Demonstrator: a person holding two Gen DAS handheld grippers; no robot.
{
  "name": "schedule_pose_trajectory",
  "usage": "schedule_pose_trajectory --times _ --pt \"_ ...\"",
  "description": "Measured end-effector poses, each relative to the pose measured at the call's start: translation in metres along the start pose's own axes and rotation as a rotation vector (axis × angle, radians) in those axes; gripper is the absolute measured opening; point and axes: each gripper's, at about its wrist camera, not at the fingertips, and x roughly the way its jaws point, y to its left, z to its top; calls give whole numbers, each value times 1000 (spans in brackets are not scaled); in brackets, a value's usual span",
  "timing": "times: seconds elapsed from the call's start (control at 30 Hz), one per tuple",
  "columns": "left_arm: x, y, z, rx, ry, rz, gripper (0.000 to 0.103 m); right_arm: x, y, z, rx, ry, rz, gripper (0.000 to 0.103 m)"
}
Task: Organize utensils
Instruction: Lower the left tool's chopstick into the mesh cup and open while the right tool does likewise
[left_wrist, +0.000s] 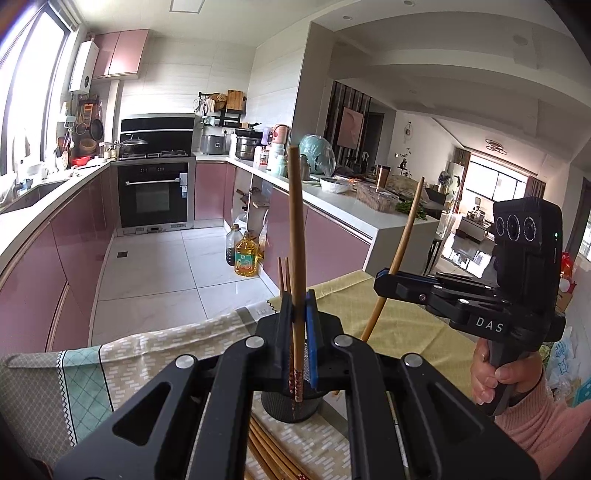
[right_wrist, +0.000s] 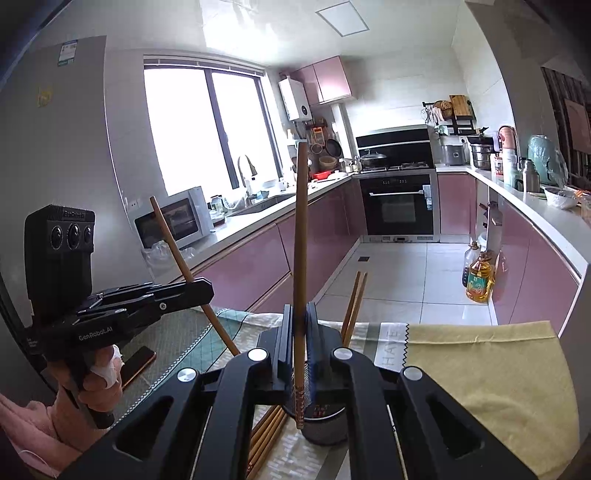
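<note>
Upright, each claw (left_wrist: 297, 308) (right_wrist: 300, 321) clamps a chopstick (left_wrist: 297, 221) (right_wrist: 300, 236)

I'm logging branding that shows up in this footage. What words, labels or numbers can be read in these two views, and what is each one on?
"DAS" – side of the right gripper body.
"GenRobot.AI" – side of the left gripper body, and again, small, on top of its camera housing.
"HAVE" – printed on the tablecloth.
Too small or blurred to read: the fridge sticker, the oil bottle label, the oven panel.
</note>
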Motion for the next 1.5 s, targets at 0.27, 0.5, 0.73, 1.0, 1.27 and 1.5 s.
schedule_pose_trajectory --times 0.27,0.5,0.73,1.0,1.27,1.5 --pt "13 1 7 2 -2 16 8 6 1 6 -9 -11 -5 6" --pt "31 -5 7 4 30 34 8 17 -4 3 6 14 -15 6" --pt "43 -6 1 3 83 49 8 27 -11 -6 30 51 -25 6" --pt "49 -6 3 -2 109 50 8 35 -17 -7 47 69 -31 6" --pt "55 -6 5 0 125 53 8 43 -20 -11 57 87 -35 6" --pt "60 -7 2 1 140 51 8 49 -18 -12 57 105 -33 6"
